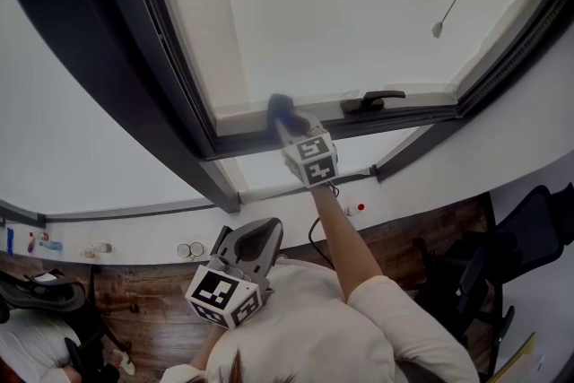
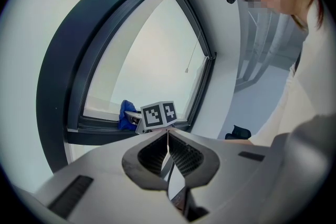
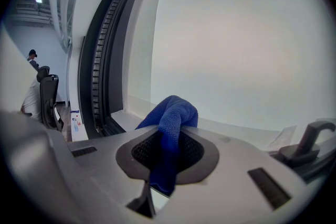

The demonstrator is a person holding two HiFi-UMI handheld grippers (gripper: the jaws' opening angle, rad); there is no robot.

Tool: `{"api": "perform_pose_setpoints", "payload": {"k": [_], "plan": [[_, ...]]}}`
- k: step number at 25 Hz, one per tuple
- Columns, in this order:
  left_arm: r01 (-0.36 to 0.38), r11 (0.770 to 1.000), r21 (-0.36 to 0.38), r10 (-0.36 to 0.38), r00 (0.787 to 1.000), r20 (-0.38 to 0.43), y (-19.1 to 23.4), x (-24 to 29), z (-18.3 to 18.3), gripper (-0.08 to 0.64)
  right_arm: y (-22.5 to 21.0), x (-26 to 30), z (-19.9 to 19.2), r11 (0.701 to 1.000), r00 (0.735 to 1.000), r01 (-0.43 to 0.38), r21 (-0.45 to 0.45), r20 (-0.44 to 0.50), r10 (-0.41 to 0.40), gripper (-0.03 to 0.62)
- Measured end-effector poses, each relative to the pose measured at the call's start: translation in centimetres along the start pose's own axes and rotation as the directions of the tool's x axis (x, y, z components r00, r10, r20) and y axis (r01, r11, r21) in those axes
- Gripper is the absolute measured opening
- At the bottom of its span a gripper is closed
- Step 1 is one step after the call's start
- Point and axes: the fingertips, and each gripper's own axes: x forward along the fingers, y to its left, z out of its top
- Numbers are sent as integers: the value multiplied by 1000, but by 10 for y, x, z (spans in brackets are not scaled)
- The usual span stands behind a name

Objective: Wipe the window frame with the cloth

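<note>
The dark window frame (image 1: 179, 94) runs round a pale pane. My right gripper (image 1: 287, 128) reaches up to the frame's lower rail (image 1: 395, 117) and is shut on a blue cloth (image 1: 279, 108), which rests against the rail's left part. In the right gripper view the cloth (image 3: 175, 119) bulges out between the jaws of this gripper (image 3: 170, 139), just above the pale inner ledge (image 3: 131, 113). My left gripper (image 1: 254, 239) hangs low near the person's chest, shut and empty. Its view shows the closed tips of the left gripper (image 2: 168, 132), with the cloth (image 2: 126, 115) far ahead.
A black window handle (image 1: 372, 100) sits on the lower rail just right of the cloth, also seen as the handle (image 3: 310, 140). A blind cord pull (image 1: 437, 30) hangs in front of the pane. Small items lie on the white sill (image 1: 134, 242). Office chairs (image 1: 529, 233) stand on the floor below.
</note>
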Motion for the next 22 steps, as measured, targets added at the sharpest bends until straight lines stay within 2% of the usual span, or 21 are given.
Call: {"api": "perform_pose_setpoints", "payload": {"k": [13,22], "plan": [[-9,1000,0,9,1000,7,0,-2,2,11,-28,-11,-6,998,999,48,31,0,-48,54],[-26,1000,-1,26,1000,9,0,-5,0,11,-49,-20,-7,996,996,74,58,37,-77,54]]}}
